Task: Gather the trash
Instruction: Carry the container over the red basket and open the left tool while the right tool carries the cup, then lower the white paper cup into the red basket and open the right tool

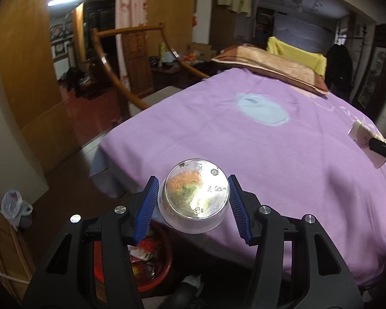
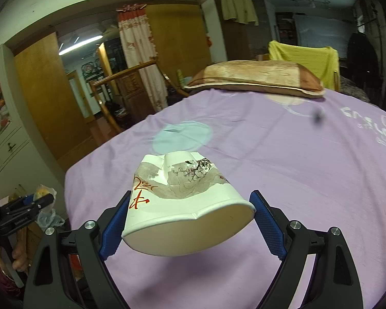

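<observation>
The left gripper (image 1: 194,203) is clamping a plastic cup (image 1: 196,195) above the red bin (image 1: 151,265) at lower left for dropping, while the right gripper (image 2: 190,225) is squeezing a crushed paper cup (image 2: 185,200)

My right gripper (image 2: 190,219) clamps a crushed white paper cup (image 2: 182,195) with ink artwork above the purple bedsheet (image 2: 296,167).

Dim, warm indoor light from a ceiling tube lamp (image 1: 65,0) at upper left, strong glare on the clear plastic cup (image 1: 196,193), soft motion blur across the purple bedspread (image 2: 270,154), heavy fisheye bending and dark corners.
</observation>
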{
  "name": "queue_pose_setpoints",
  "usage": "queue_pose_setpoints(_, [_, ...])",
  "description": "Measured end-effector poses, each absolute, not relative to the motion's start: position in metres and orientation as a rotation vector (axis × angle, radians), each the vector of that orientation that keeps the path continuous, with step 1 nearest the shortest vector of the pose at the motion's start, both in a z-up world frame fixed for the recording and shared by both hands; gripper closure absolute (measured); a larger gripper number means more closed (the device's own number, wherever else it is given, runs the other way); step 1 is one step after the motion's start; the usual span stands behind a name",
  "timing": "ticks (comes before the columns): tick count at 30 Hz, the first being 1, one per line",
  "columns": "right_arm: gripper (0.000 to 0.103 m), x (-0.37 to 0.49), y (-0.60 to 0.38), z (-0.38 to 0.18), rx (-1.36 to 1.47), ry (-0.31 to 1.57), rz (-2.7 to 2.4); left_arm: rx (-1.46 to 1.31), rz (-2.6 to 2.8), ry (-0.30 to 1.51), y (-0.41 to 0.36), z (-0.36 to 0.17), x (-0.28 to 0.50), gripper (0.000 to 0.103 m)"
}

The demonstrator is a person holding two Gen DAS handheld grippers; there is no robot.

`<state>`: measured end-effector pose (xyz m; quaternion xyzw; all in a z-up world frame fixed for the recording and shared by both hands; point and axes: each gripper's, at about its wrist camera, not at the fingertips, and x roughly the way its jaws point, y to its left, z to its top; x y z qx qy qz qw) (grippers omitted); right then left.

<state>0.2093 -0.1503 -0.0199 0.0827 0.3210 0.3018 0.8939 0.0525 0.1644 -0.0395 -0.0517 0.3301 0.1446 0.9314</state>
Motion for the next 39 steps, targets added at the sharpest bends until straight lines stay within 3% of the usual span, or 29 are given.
queue_pose_setpoints(10, [0.015,0.205,-0.036,0.013,0.053,0.674,0.853,-0.206,0.498,0.752,0.236,-0.07,0.006,0.049])
queue_pose_setpoints(22, [0.015,0.178,0.097,0.039,0.026,0.693,1.083,-0.32,0.511,0.863,0.285,-0.121,0.011,0.048])
queue_pose_setpoints(25, [0.015,0.17,0.123,0.038,-0.006,0.702,1.124,-0.329,0.506,0.875,0.289,-0.124,0.013,0.039])
queue_pose_setpoints(28, [0.015,0.164,0.132,0.029,-0.047,0.709,1.127,-0.302,0.544,0.85,0.29,-0.12,0.011,0.023])
queue_pose_setpoints(39, [0.015,0.163,0.135,0.007,-0.092,0.75,1.141,-0.224,0.69,0.783,0.29,-0.103,0.003,0.012])
